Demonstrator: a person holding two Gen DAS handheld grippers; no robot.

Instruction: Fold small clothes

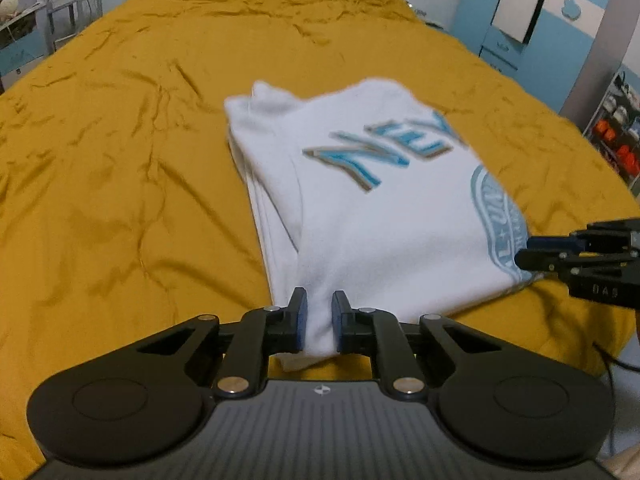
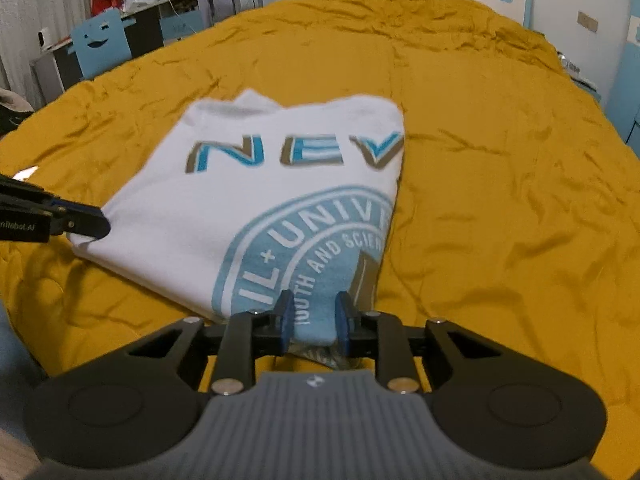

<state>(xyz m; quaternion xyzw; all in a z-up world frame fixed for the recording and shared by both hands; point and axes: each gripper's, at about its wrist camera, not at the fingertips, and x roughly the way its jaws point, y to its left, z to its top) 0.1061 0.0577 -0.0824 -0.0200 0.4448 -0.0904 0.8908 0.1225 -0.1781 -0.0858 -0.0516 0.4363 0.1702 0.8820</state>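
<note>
A white T-shirt [image 1: 360, 208] with blue lettering and a round blue print lies partly folded on the mustard bedspread [image 1: 120, 160]. My left gripper [image 1: 320, 314] is shut on the shirt's near left corner, the white cloth pinched between its blue pads. My right gripper [image 2: 312, 316] is shut on the near right corner of the shirt [image 2: 256, 200], over the blue print. The right gripper also shows in the left wrist view [image 1: 532, 250] at the shirt's right edge. The left gripper shows in the right wrist view [image 2: 86, 222] at the shirt's left edge.
The mustard bedspread [image 2: 500, 200] is wrinkled and stretches all around the shirt. A desk with clutter and a blue chair [image 2: 100, 44] stand beyond the far left. Blue and white cupboards [image 1: 560, 12] and a shelf [image 1: 616, 132] line the right side.
</note>
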